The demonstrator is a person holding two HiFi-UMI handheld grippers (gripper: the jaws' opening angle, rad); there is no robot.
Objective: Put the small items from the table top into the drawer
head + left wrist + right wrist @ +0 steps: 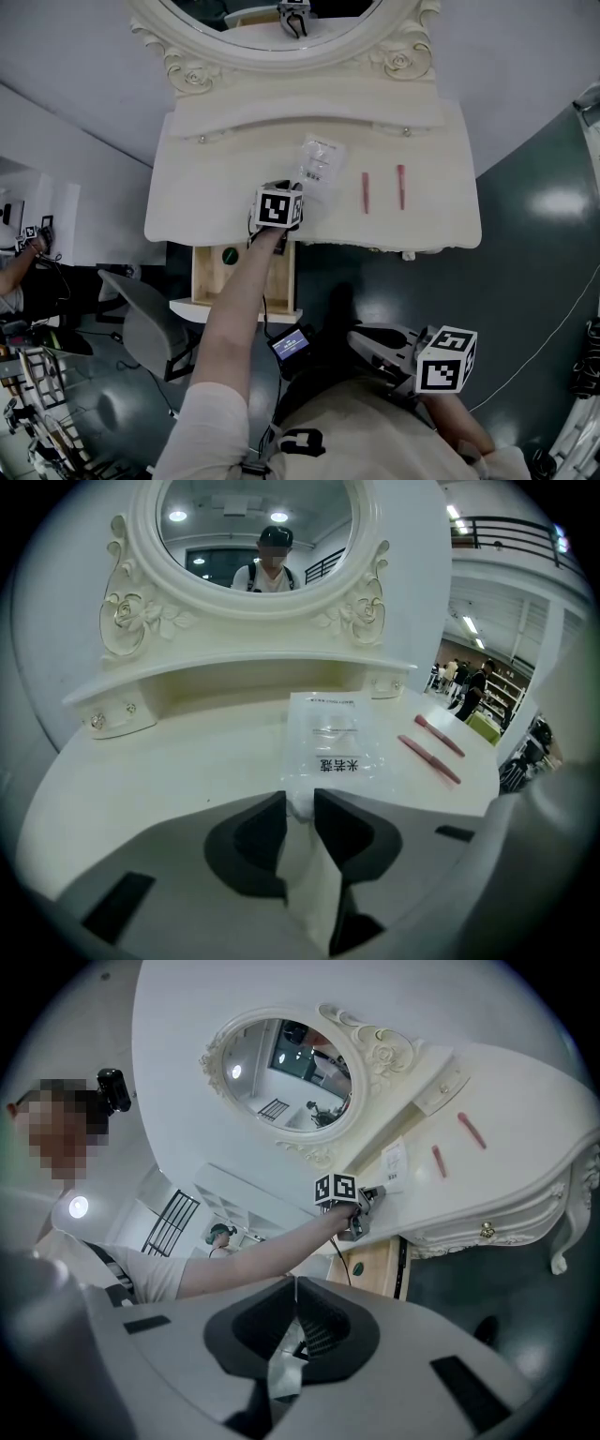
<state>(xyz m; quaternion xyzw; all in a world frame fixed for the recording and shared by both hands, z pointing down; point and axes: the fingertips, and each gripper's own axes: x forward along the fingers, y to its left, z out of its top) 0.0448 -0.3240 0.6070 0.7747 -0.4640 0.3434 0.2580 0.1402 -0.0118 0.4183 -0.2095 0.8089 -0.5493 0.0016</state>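
A clear plastic packet point(319, 164) point(330, 733) with a printed label lies on the cream dressing table point(211, 183), near its front edge. My left gripper point(298, 187) point(300, 803) reaches over that edge and is shut on the packet's near edge, with the plastic bunched between the tips. Two pink sticks point(366, 192) point(400, 186) lie side by side to the packet's right. Below the table top the wooden drawer point(208, 281) stands pulled out, with a small green round item point(230, 254) inside. My right gripper point(361, 339) point(293, 1283) is shut and empty, held low by the person's body.
An oval mirror point(272, 28) in an ornate frame rises at the table's back, above a low raised shelf point(234, 672). A grey chair point(150, 319) stands left of the drawer. The dark floor point(525, 281) spreads right of the table.
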